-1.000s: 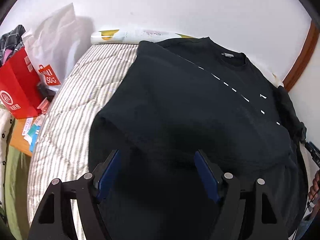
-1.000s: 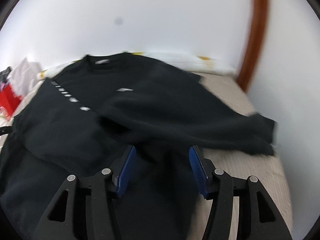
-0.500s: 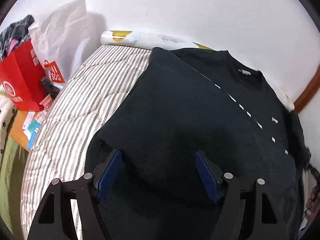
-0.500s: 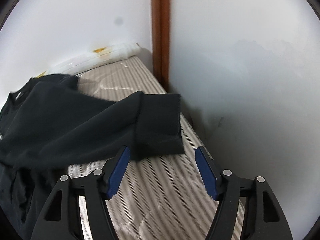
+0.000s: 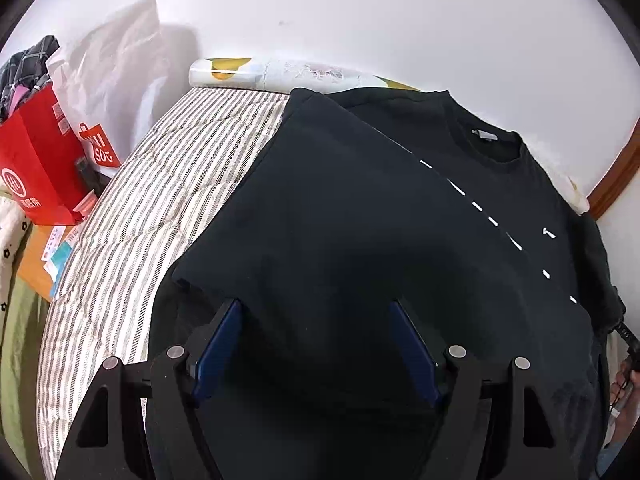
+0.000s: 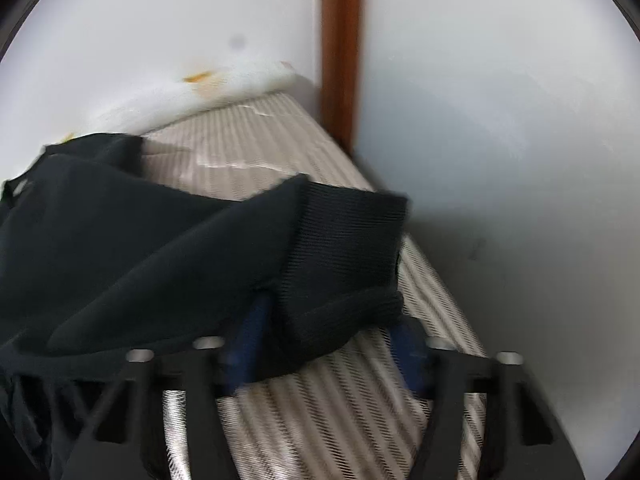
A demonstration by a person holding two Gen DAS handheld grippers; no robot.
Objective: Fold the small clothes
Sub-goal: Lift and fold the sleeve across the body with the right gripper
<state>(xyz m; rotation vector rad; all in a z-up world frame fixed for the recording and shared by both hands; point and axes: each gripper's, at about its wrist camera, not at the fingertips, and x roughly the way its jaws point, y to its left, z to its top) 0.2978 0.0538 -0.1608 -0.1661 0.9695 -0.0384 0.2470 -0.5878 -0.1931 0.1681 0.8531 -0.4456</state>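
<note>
1 black sweatshirt (image 5: 360, 240), 2 tools (image 5: 316, 344), 1 striped bed (image 5: 168, 200).

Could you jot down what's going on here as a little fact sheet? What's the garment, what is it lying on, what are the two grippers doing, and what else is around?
garment: black sweatshirt, one side already folded over the front
surface: striped bedcover
left gripper: open above the sweatshirt's lower part, holding nothing
right gripper: jaws closing, the ribbed sleeve cuff between them; picture blurred
behind: white wall, rolled patterned bedding, brown wooden post
beside the bed: red paper bag, white shopping bag
</note>
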